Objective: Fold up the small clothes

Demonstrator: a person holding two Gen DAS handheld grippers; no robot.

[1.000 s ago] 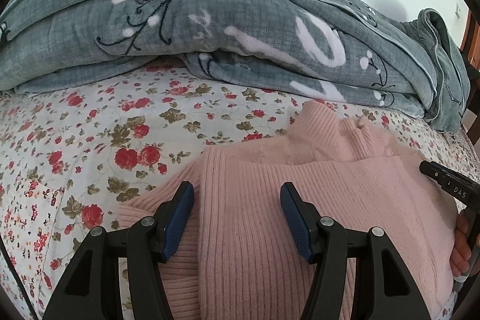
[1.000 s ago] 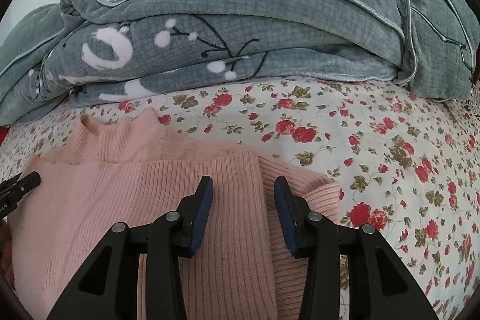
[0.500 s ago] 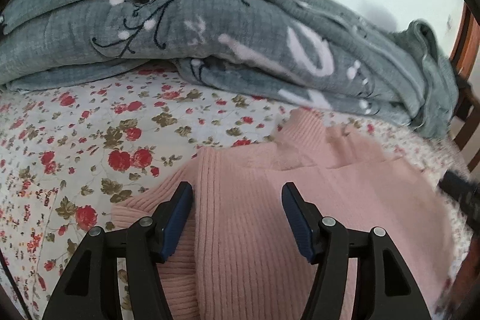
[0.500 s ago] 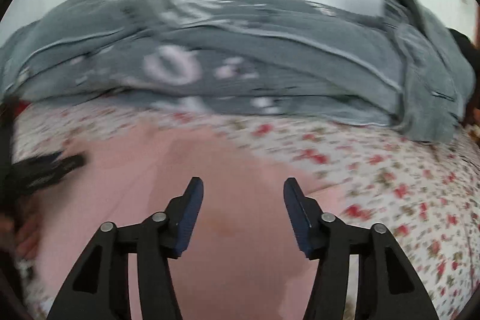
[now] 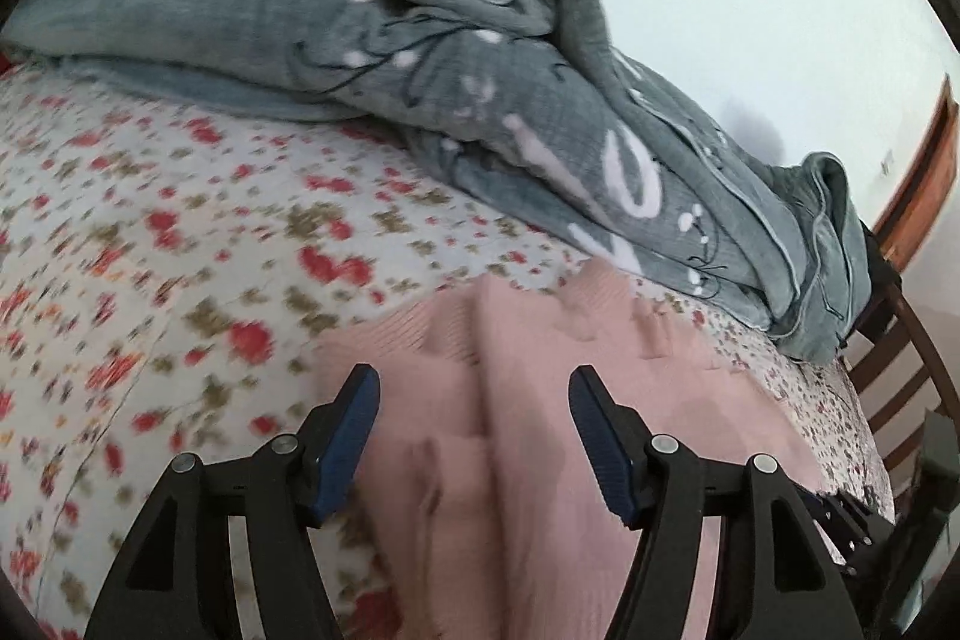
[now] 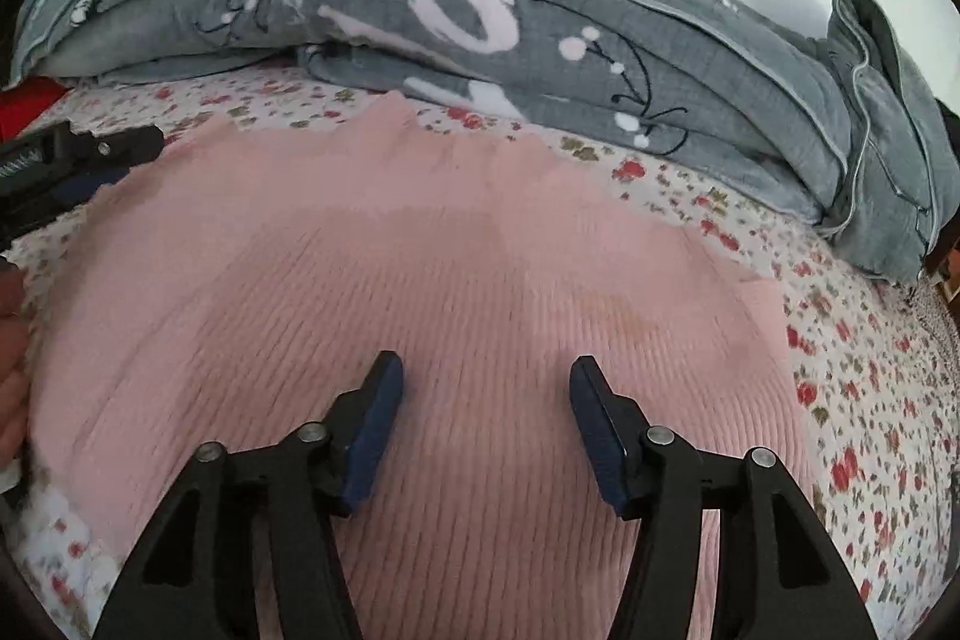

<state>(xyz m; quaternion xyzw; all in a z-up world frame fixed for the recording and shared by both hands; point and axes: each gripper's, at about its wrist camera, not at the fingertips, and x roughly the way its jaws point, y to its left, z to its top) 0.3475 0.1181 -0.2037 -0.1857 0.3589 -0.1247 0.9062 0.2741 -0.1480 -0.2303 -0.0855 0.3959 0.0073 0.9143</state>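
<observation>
Now the floral bedsheet (image 6: 852,340), white with red roses, covers the whole bed, and a folded grey quilt (image 6: 480,28) with white and black flower prints lies along its far side. On the sheet, near the quilt, a pink ribbed sweater (image 6: 420,280) is spread flat, with its collar pointing to the quilt (in the left wrist view the picture is blurred, so the folds in the knit are not clear). At the right edge of the left wrist view a brown wooden chair (image 5: 900,382) stands beside the bed. The right gripper (image 6: 480,400) stands over the middle of the sweater with its jaws wide apart and empty. The left gripper (image 5: 474,412) is over the sweater's left part, also wide and holding nothing.
</observation>
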